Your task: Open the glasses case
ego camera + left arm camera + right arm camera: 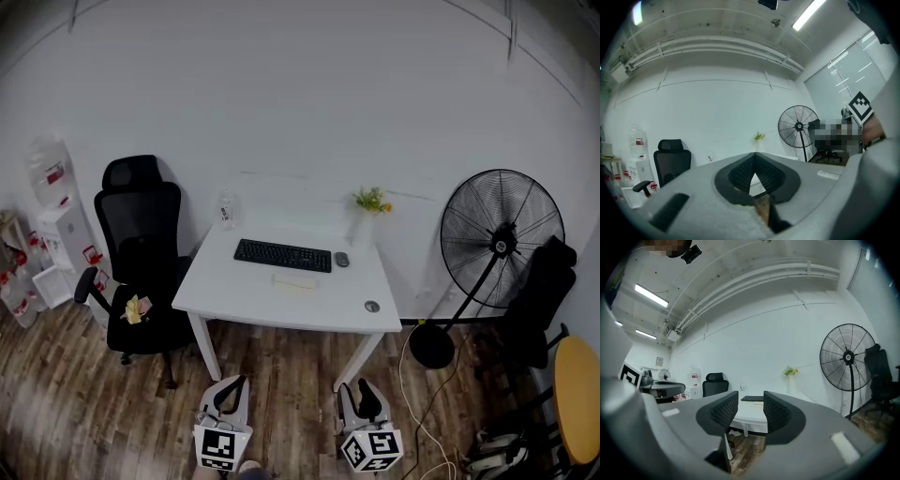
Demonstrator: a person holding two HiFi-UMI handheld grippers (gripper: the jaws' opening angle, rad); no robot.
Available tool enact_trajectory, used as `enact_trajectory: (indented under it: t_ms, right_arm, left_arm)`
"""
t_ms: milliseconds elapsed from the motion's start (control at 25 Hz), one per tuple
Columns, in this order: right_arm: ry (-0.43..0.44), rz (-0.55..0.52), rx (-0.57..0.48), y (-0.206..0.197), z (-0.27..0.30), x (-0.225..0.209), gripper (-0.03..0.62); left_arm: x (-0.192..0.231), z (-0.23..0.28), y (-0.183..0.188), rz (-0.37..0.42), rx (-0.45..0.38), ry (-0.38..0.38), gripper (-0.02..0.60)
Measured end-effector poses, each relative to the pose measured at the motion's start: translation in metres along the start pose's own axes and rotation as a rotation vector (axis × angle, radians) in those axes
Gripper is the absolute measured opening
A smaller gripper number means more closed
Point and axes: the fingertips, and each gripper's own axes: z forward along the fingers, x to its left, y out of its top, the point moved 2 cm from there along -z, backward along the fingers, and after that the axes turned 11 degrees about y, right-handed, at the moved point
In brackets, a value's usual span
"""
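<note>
While the closed, empty left gripper (754, 154) and the wide-open, empty right gripper (751, 403) hang well short of the keyboard (282, 255), the pale glasses case (295, 280) lies just before it. The case is probably light, rigid and slippery: pin its base and lift the lid's edge.

White table (234, 298): black keyboard (282, 255), mouse (341, 260) far; bottle (226, 210) far left; flower vase (362, 228) far right; pale glasses case (295, 280) centre; round object (372, 307) near right.
</note>
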Motion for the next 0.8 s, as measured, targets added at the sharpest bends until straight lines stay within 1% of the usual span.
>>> enact_trajectory:
  t_ms: [160,320,480,640,800]
  right_arm:
    - [0.006,0.000,0.004,-0.006,0.027,-0.016,0.160]
    - [0.000,-0.013,0.006,-0.016,0.065,-0.039,0.159]
    - [-0.028,-0.019,0.010,-0.024,0.118,-0.074,0.159]
    - [-0.052,0.003,0.026,-0.024,0.187,-0.112,0.158]
    - [-0.052,0.025,0.037,-0.025,0.262,-0.137,0.158]
  left_arm:
    - [0.006,0.032,-0.008,-0.002,-0.010,0.009,0.008]
    - [0.019,0.078,-0.021,-0.014,-0.017,0.020,0.008]
    - [0.036,0.146,-0.034,-0.029,-0.039,0.018,0.008]
    - [0.059,0.224,-0.037,-0.034,-0.030,0.013,0.008]
    - [0.079,0.295,-0.042,-0.030,-0.002,-0.006,0.008]
